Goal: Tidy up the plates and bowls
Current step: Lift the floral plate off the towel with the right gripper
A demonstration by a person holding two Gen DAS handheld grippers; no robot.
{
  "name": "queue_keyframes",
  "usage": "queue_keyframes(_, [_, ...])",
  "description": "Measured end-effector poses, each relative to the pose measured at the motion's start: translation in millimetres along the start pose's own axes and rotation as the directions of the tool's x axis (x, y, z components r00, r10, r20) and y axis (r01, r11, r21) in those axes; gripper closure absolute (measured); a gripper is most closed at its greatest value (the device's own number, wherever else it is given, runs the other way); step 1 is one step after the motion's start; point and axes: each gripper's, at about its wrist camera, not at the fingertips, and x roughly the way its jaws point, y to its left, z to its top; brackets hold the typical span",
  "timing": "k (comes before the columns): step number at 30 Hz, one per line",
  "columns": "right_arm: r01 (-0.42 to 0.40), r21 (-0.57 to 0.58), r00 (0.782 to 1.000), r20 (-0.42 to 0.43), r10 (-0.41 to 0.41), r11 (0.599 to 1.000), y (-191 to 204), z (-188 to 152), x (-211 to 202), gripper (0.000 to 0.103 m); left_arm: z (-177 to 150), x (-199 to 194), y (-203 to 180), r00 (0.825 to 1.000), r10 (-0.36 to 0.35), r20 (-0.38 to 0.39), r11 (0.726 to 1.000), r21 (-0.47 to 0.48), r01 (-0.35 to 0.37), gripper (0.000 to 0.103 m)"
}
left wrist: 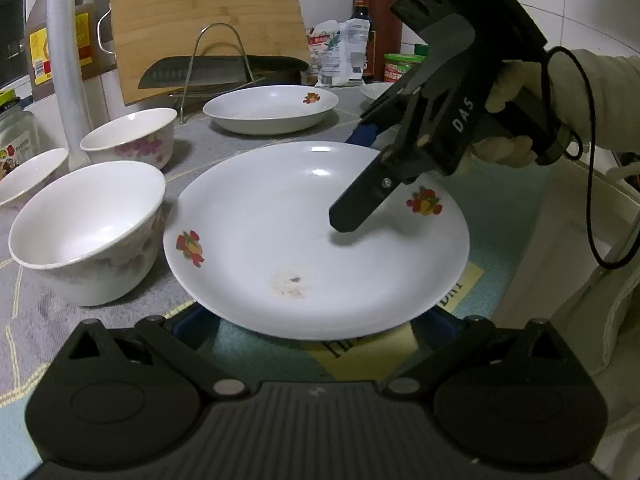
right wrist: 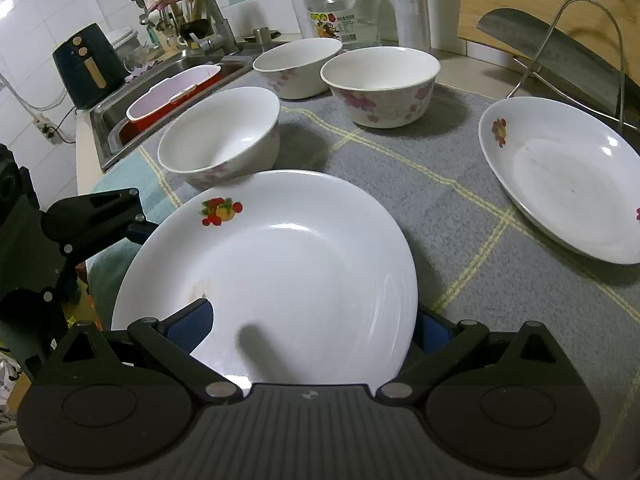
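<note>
The big white plate [left wrist: 316, 240] is lifted a little over the grey mat [right wrist: 460, 208] on the desk, beside a bowl [left wrist: 86, 236]. The right hand-held gripper [right wrist: 312, 328] pinches its rim, one finger inside. The left hand-held gripper [left wrist: 316, 320] is spread wide around the near rim. The plate is hard, smooth, slippery, and could break; hold the rim.

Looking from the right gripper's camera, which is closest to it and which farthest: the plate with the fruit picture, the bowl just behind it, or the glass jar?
1. The fruit plate, right at the right gripper, one finger over its rim.
2. The bowl, behind the plate, to the left.
3. The glass jar, at the back by the wall.
</note>
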Motion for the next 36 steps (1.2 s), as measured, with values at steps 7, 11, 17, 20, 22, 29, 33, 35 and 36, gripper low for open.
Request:
queue_keyframes(7, [-0.02,0.022,1.0,-0.003,0.02,1.0,-4.0,2.2,-1.2,0.0,0.5,-0.4,1.0,1.0,-0.012,-0.003,1.0,0.01,0.012,0.003])
queue_keyframes(11, [-0.02,0.029,1.0,-0.001,0.02,0.999,-5.8,4.2,-0.3,0.001,0.9,0.4,1.3,1.0,-0.013,-0.005,1.0,0.013,0.013,0.003])
queue_keyframes(17, [-0.033,0.048,0.999,-0.007,0.033,0.998,-8.6,8.6,-0.9,0.008,0.5,0.9,2.4,1.0,-0.017,-0.005,1.0,0.016,0.017,0.003])
queue_keyframes(20, [-0.042,0.066,0.999,-0.016,0.043,0.997,-9.3,11.0,-0.6,0.008,0.9,1.1,2.6,1.0,-0.017,-0.007,1.0,0.017,0.017,0.002])
queue_keyframes(22, [-0.047,0.072,0.999,-0.023,0.048,0.996,-9.9,12.0,-0.5,0.008,1.4,1.3,2.5,1.0,-0.016,-0.009,1.0,0.018,0.016,0.002])
queue_keyframes(29, [-0.062,0.091,0.997,-0.039,0.065,0.994,-11.7,15.0,-0.2,0.009,3.4,2.2,0.7,1.0,-0.007,-0.022,1.0,0.019,0.007,0.002])
queue_keyframes(33, [-0.056,0.089,0.997,-0.044,0.061,0.994,-11.0,15.4,-0.3,0.008,4.3,2.7,0.2,1.0,-0.004,-0.029,1.0,0.02,0.005,0.002])
queue_keyframes(35, [-0.056,0.088,0.997,-0.044,0.06,0.995,-11.0,16.0,-1.0,0.008,5.0,3.0,0.0,0.999,-0.003,-0.032,1.0,0.02,0.004,0.002])
queue_keyframes(36, [-0.055,0.083,0.997,-0.044,0.059,0.995,-10.4,16.1,-2.0,0.008,5.2,3.1,-0.2,0.999,-0.002,-0.033,1.0,0.02,0.003,0.002])
